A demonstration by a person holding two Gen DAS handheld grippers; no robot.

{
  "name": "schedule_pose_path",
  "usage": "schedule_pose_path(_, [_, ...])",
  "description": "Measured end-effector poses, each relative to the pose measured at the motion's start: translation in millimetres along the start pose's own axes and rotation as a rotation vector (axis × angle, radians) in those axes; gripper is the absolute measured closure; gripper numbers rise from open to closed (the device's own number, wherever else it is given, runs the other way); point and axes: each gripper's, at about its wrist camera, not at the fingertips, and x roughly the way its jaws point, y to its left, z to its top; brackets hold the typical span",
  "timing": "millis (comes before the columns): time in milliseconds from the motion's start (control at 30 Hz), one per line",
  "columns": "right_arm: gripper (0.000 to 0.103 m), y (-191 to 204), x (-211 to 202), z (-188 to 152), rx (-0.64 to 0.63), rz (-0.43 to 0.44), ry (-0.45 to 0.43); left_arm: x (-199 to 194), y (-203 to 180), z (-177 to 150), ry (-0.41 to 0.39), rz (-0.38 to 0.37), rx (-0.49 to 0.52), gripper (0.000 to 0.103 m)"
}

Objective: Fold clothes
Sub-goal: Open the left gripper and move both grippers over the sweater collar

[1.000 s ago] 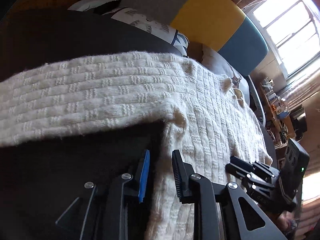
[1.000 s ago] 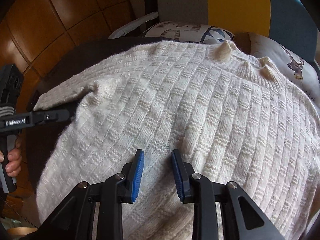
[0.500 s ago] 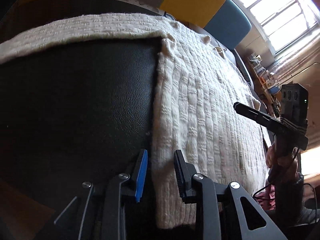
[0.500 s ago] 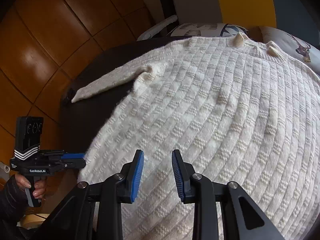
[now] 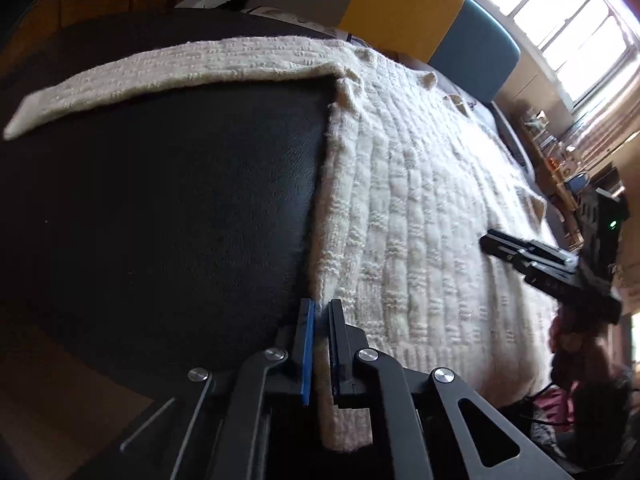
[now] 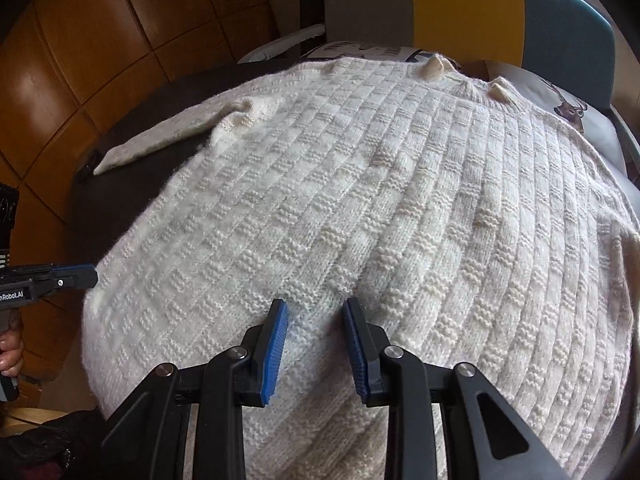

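Cream knit sweater spread flat on a black leather seat.
Left tool — low centre of its frame — pinches the sweater's side edge; right tool hovers with fingers wide over the hem — one sleeve stretches to upper left.

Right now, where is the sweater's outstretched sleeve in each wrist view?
Left wrist: sleeve runs across the upper left, over the black cushion.
Right wrist: sleeve lies at left of centre, pointing lower left.
Shared landmark: the yellow chair back.
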Motion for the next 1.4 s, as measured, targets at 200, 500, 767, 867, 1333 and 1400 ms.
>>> schedule_pose_path(200, [0.074,-16,-13,20,0.097,0.090,-0.054,2,-14,60,-0.069,-0.007,0.062,0.083])
schedule_pose_path(500, [0.074,-55,-3,90,0.138,-0.004,-0.105,36,-42,169,-0.115,0.009,0.179,0.074])
schedule_pose_path(767, [0.074,-97,18,110,0.179,-0.076,-0.109,124,-37,263,-0.064,0.133,0.221,0.073])
schedule_pose_path(867, [0.074,-110,26,106,0.211,-0.082,-0.088,146,-39,275,-0.046,0.113,0.222,0.073])
schedule_pose_path(1333, [0.078,-128,24,94,0.254,-0.089,-0.092,158,-25,279,-0.045,0.163,0.110,0.071])
schedule_pose_path(1400, [0.073,-129,14,91,0.279,-0.079,-0.110,145,-33,274,-0.067,0.131,0.094,0.071])
